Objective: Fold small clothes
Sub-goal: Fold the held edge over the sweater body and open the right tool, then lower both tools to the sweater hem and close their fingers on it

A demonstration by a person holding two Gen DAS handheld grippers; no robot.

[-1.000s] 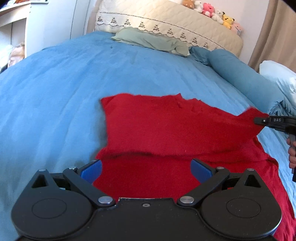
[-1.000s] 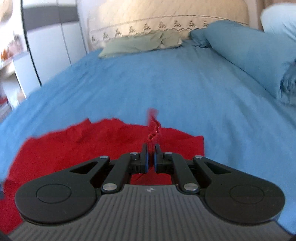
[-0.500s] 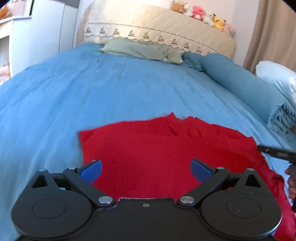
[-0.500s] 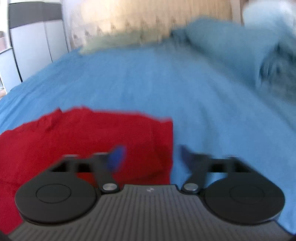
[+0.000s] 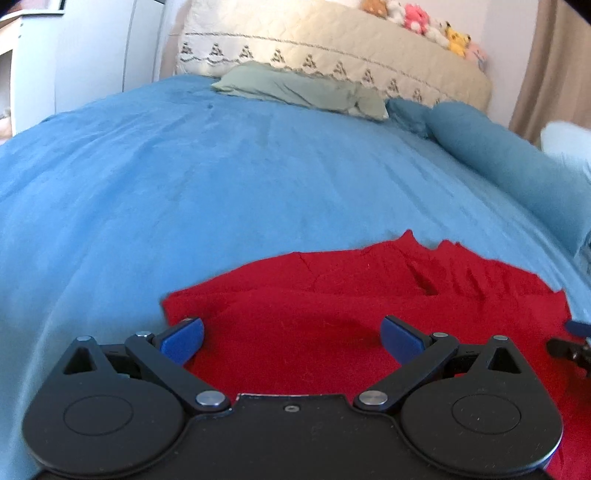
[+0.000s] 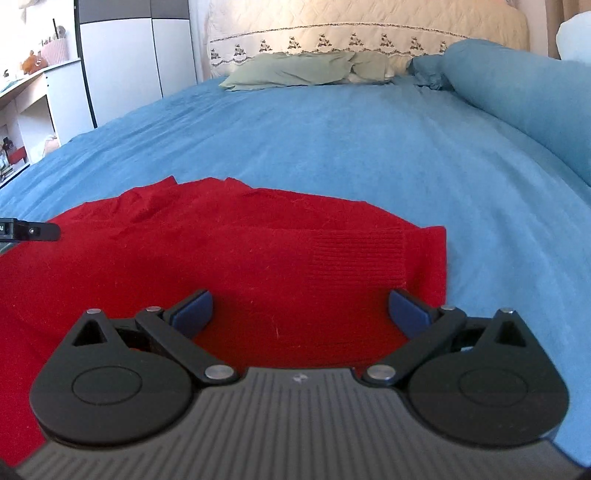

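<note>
A red knit garment (image 5: 332, 295) lies folded flat on the blue bedspread (image 5: 221, 177). My left gripper (image 5: 291, 338) stands open just above its near left part, nothing between the blue pads. In the right wrist view the same red garment (image 6: 258, 251) shows a ribbed cuff (image 6: 358, 254) folded across its right side. My right gripper (image 6: 301, 308) hovers open over the garment's right part, holding nothing. The right gripper's tip (image 5: 569, 345) shows at the right edge of the left wrist view; the left gripper's tip (image 6: 33, 230) shows at the left edge of the right wrist view.
A green pillow (image 6: 306, 68) and a quilted cream headboard (image 6: 369, 33) sit at the far end. A rolled blue duvet (image 6: 517, 96) lies along the right side. Soft toys (image 5: 424, 18) line the headboard top. White cabinets (image 6: 122, 66) and a desk stand left of the bed.
My right gripper let go of the red garment's corner and opened wide; the lifted cloth dropped flat. Both grippers sank closer to the garment, and the left one drew back toward its near edge.
</note>
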